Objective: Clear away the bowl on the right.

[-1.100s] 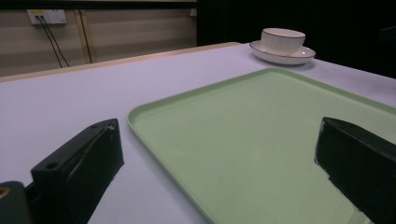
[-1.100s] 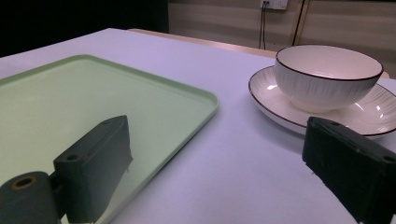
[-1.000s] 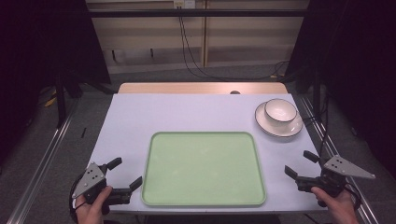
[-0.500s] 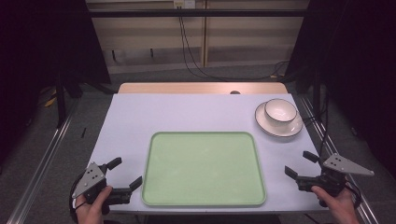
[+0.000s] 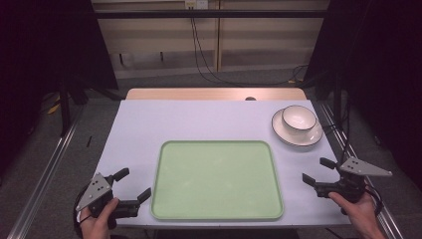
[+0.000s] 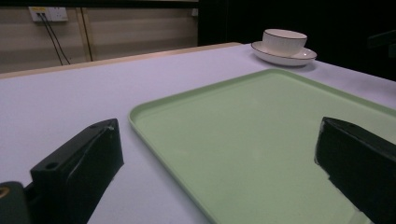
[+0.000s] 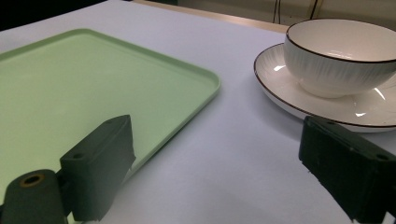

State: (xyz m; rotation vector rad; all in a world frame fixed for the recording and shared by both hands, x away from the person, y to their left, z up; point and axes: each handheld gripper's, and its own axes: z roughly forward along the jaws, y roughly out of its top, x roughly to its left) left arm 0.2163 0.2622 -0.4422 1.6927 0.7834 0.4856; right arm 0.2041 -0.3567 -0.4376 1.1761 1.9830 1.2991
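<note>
Lying between both open tools (image 5: pixel 132 184) (image 5: pixel 318 171), green tray (image 5: pixel 217 180), untouched

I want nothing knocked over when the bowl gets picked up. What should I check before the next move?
1. Right gripper open and holding nothing: ok.
2. Left gripper open and holding nothing: ok.
3. Bowl upright on its saucer: ok.
4. Green tray bare, ready to take things: ok.
5. Table between right gripper and saucer free of obstacles: ok.
6. Bowl has nothing inside: ok, as far as the high view shows.
</note>
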